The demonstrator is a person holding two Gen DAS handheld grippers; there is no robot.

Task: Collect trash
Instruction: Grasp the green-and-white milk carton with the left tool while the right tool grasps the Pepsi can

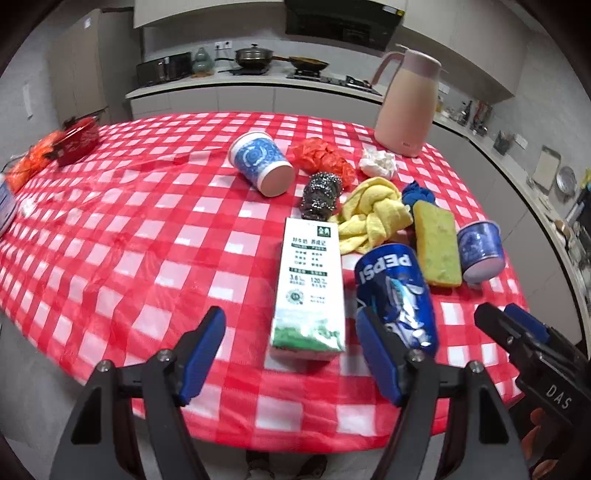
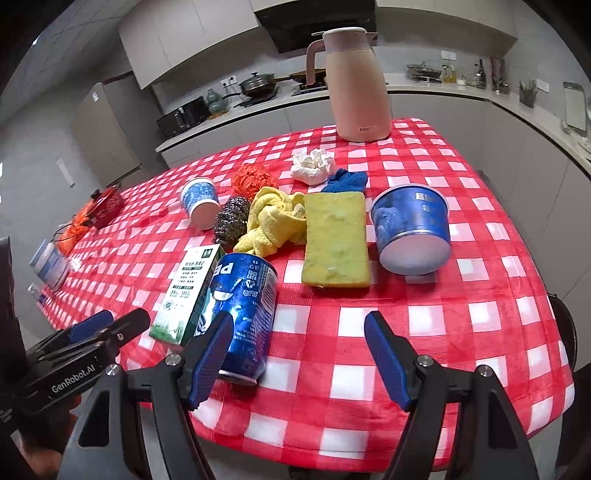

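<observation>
Aluminium Pepsi can (image 2: 242, 317) at near edge of surface (image 2: 443, 332): judged light, dentable, slippery | grip advised across mid-body | left tongs (image 1: 291, 354), right tongs (image 2: 299, 360) spread, nothing pinched.

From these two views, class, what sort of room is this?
Most likely a home kitchen: a lidded pot on a stove, a range hood above, and a counter along the wall.

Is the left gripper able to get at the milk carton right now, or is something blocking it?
Probably yes. The left gripper is open and empty, with the milk carton lying straight ahead between its fingers. Only the Pepsi can crowds the carton's right side.
</observation>
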